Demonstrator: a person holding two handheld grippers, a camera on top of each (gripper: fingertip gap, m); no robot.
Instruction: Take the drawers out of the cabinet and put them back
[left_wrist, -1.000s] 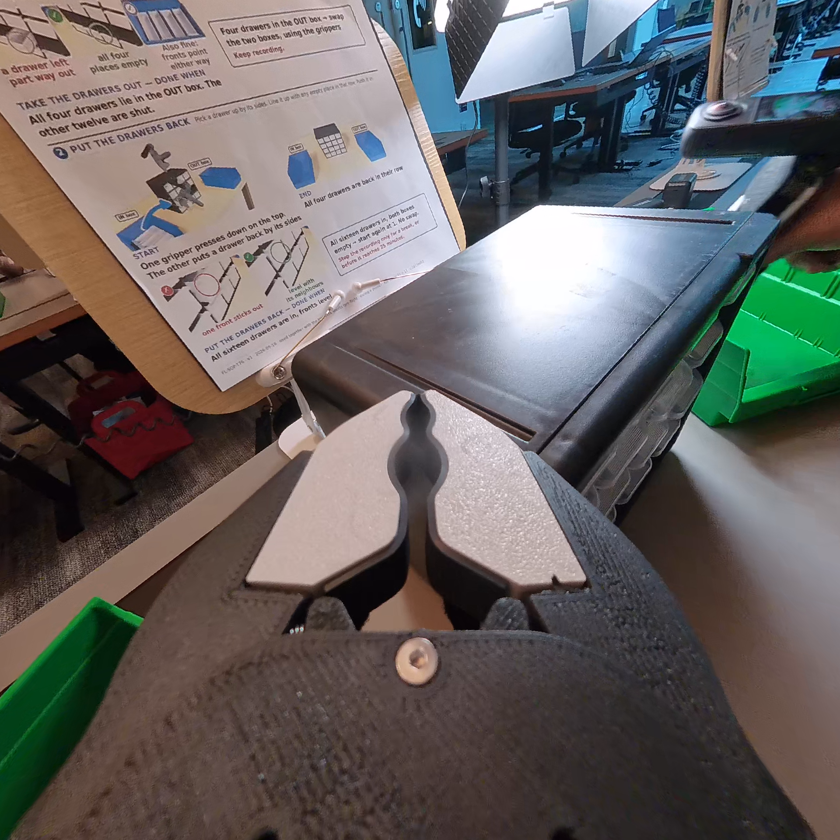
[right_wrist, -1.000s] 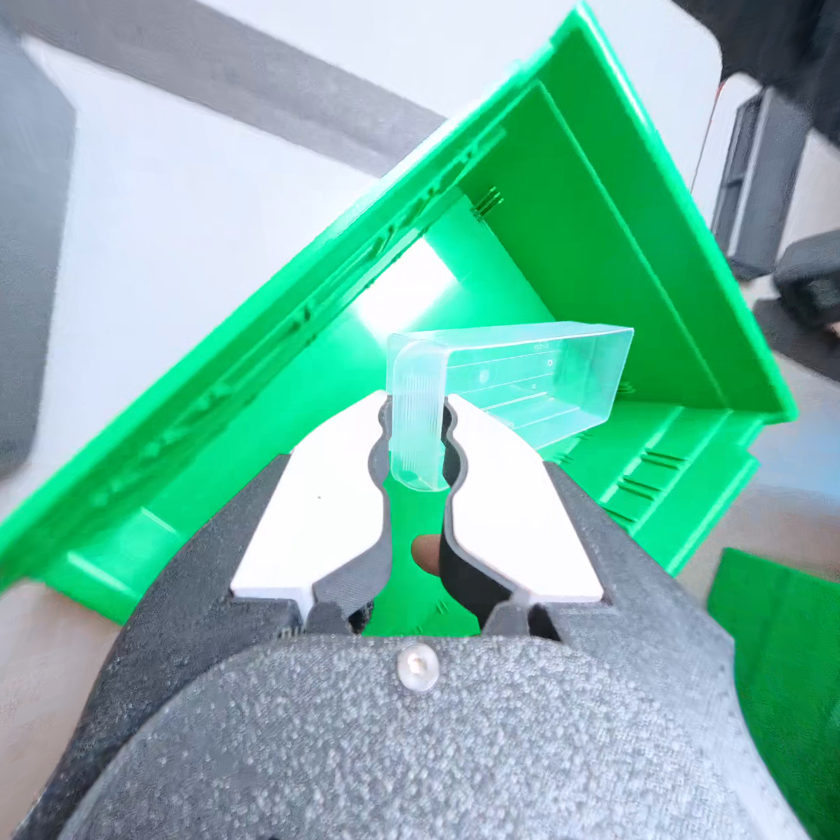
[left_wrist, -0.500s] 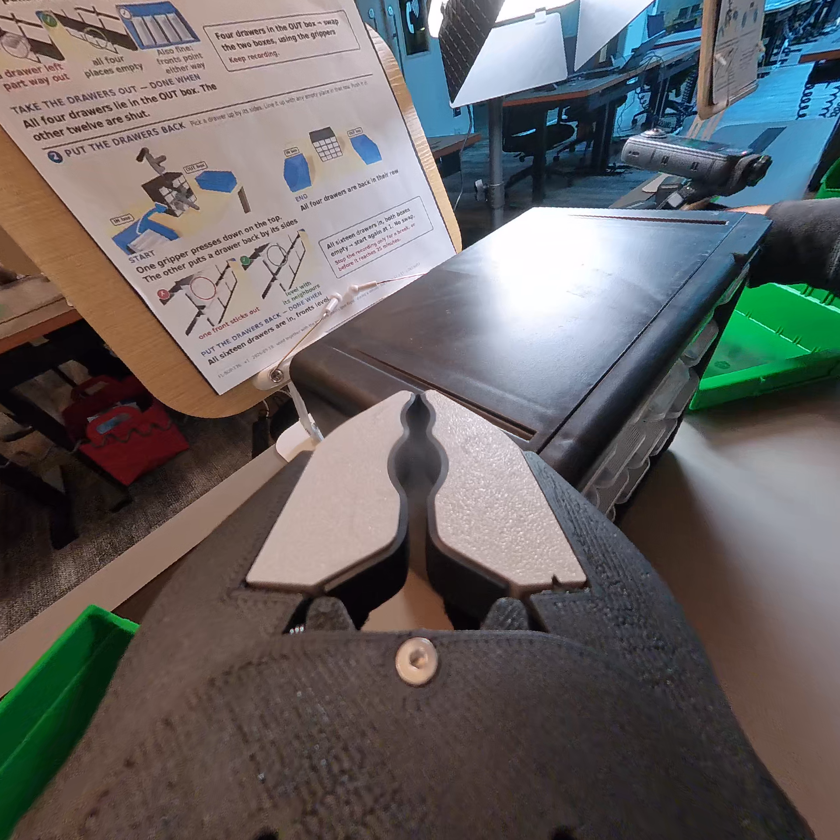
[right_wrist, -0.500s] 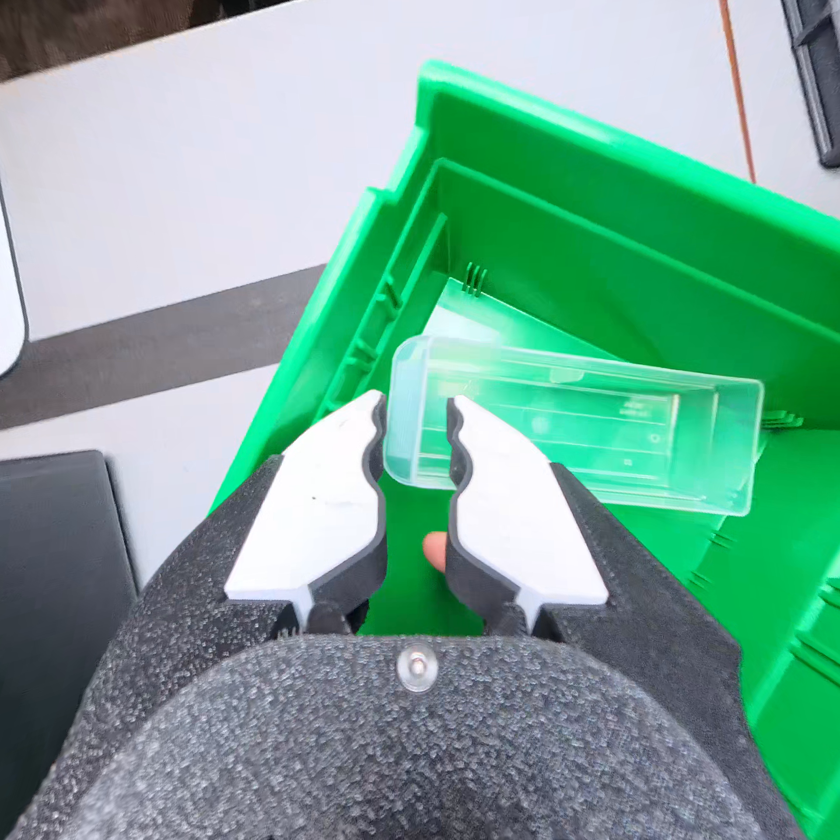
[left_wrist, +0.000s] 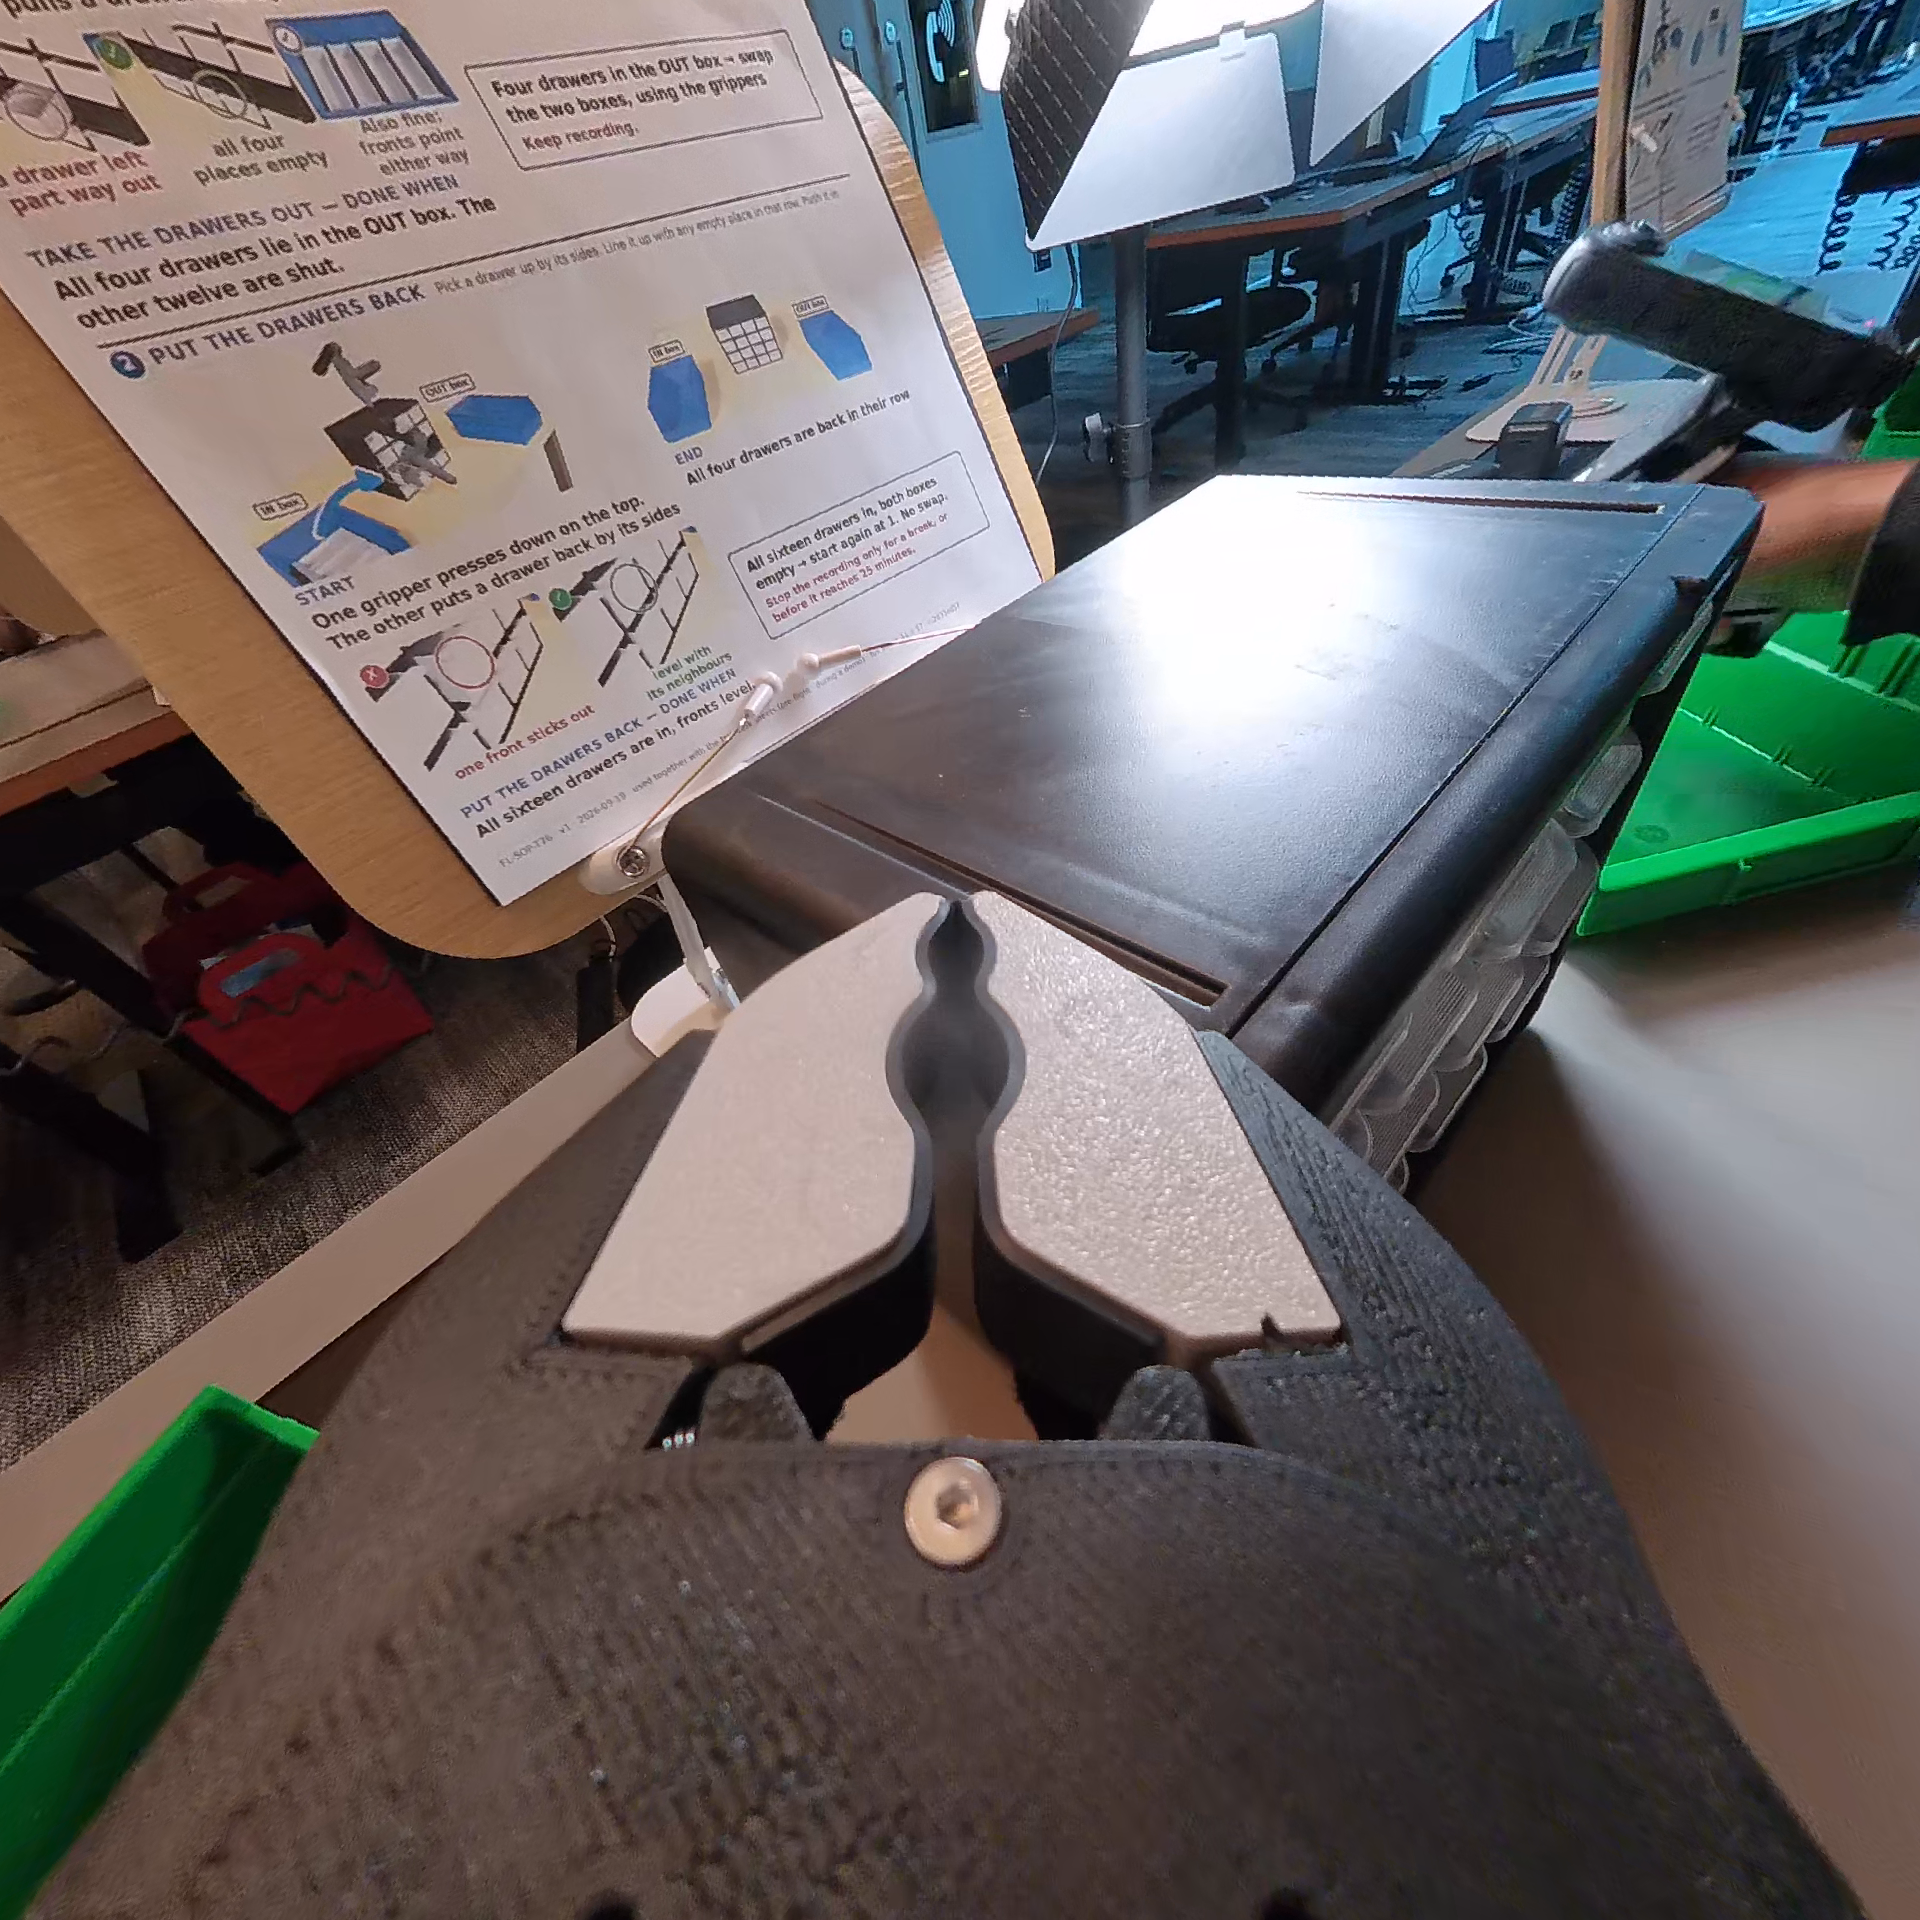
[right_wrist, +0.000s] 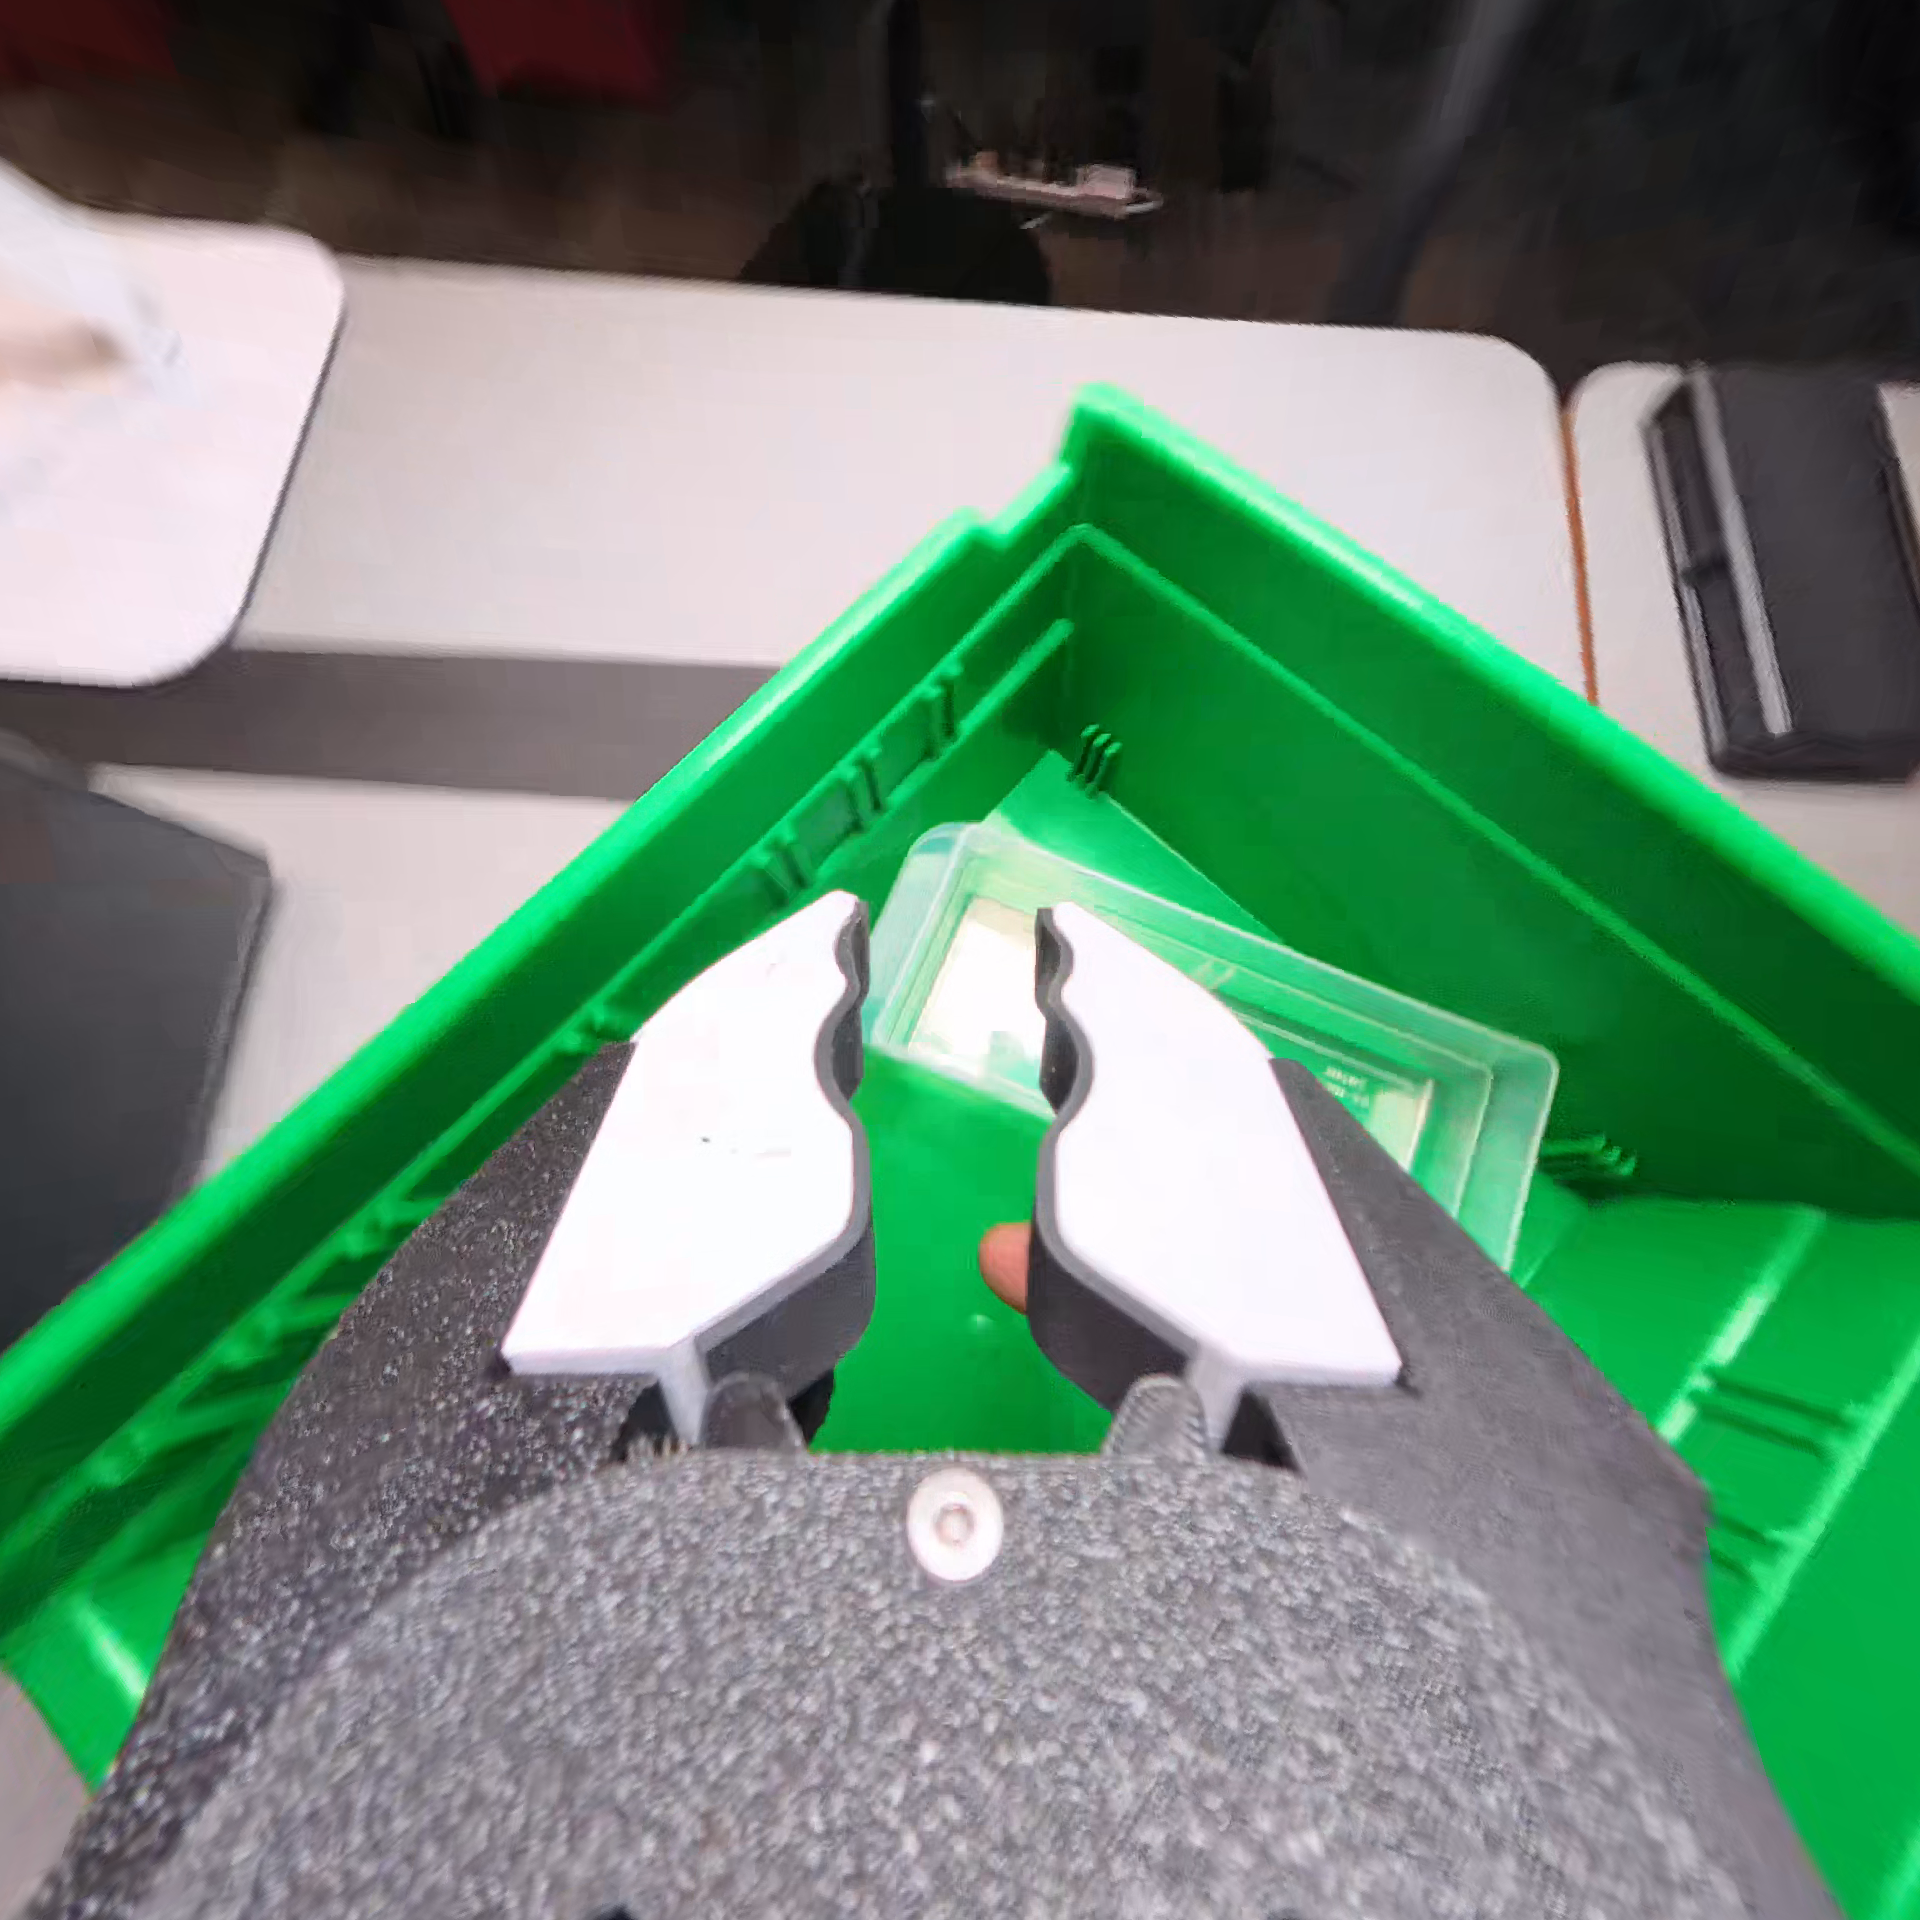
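Note:
In the right wrist view my right gripper (right_wrist: 948, 925) is open and empty above a green bin (right_wrist: 1382, 727). A clear plastic drawer (right_wrist: 1299, 1049) lies on the bin floor just beyond the fingertips, apart from them. In the left wrist view my left gripper (left_wrist: 958, 914) is shut and empty, its tips at the near top edge of the black cabinet (left_wrist: 1299, 707). Clear drawer fronts (left_wrist: 1496, 956) show along the cabinet's right face. The right gripper's body (left_wrist: 1704, 312) shows blurred beyond the cabinet's far right corner.
A sheet of printed instructions on a wooden board (left_wrist: 499, 436) stands left of the cabinet. The green bin (left_wrist: 1766, 790) sits right of the cabinet, and a second green bin (left_wrist: 114, 1600) is at the lower left. A black object (right_wrist: 1787, 571) lies at the far right table.
My right gripper opened and let go of the clear drawer, which now lies in the green bin. The left gripper has stayed shut at the cabinet top.

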